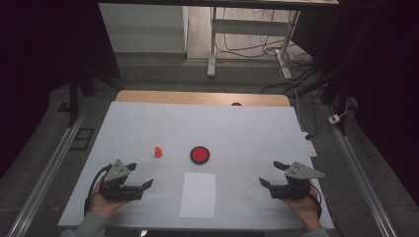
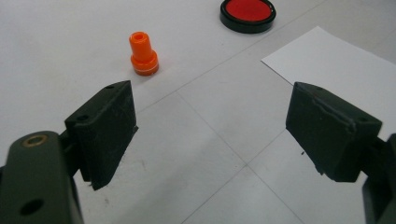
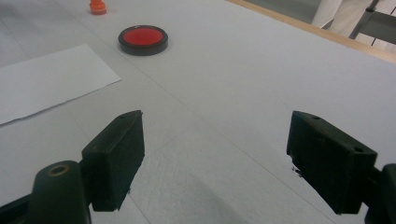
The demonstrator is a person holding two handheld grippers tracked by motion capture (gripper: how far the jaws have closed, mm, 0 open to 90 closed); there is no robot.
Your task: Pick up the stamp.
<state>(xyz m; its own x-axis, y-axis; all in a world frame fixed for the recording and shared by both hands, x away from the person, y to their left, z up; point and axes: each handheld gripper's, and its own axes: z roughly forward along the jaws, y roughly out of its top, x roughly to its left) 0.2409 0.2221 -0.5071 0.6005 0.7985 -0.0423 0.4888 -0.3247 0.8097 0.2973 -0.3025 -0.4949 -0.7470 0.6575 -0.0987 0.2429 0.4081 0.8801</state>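
Orange stamp (image 1: pixel 158 151) upright on the white tabletop (image 1: pixel 247 128), left of centre, just left of the round red ink pad (image 1: pixel 199 154) in its black rim, near it but not touching. White sheet of paper (image 1: pixel 198 194) flat on the tabletop below the ink pad, nearer the person's edge, apart from both. Left gripper (image 1: pixel 140 176) held low at the near left, jaws spread wide, nothing between them; stamp beyond its jaws and well apart from them. In the left gripper view, stamp (image 2: pixel 143 53) standing above the left jaw, ink pad (image 2: pixel 247 14) at the top edge, a corner of the paper (image 2: pixel 336 65) behind the right jaw. Right gripper (image 1: pixel 272 173) at the near right, jaws likewise wide apart and empty, bare tabletop between them. In the right gripper view, ink pad (image 3: pixel 143 39) ahead to the left, stamp (image 3: pixel 97 6) farther off at the top edge, paper (image 3: pixel 46 79) at the left.
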